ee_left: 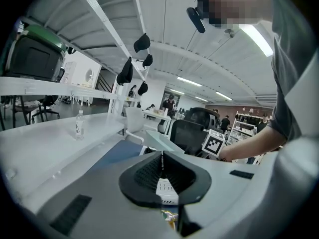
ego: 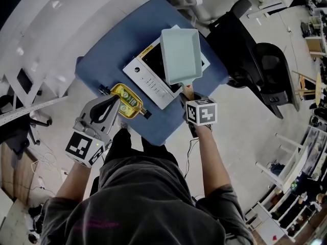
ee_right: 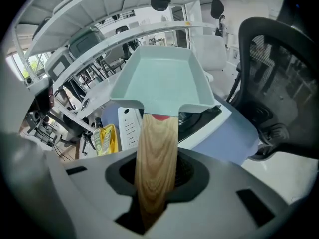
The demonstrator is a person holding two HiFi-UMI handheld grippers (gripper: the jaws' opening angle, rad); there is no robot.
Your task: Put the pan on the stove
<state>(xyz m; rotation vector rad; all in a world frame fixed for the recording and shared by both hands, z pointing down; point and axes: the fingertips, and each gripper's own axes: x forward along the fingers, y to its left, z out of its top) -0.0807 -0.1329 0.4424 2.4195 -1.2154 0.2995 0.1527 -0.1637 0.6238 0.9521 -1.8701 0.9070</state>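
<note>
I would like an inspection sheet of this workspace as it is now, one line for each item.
surface: blue table, with the stove standing on it.
job's things: pale green pan over the stove; contact not clear.
clutter: yellow pouch on the table's near left.
tools: left tool shut, empty; right tool shut on the pan's wooden handle.
cables: thin cables on the floor at left, apparently.
surroundings: black office chairs beside the table.

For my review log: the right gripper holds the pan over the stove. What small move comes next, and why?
Probably lower the pan flat onto the stove: the right gripper clamps its wooden handle, and the pan seems to hang above the stove, not yet seated.
</note>
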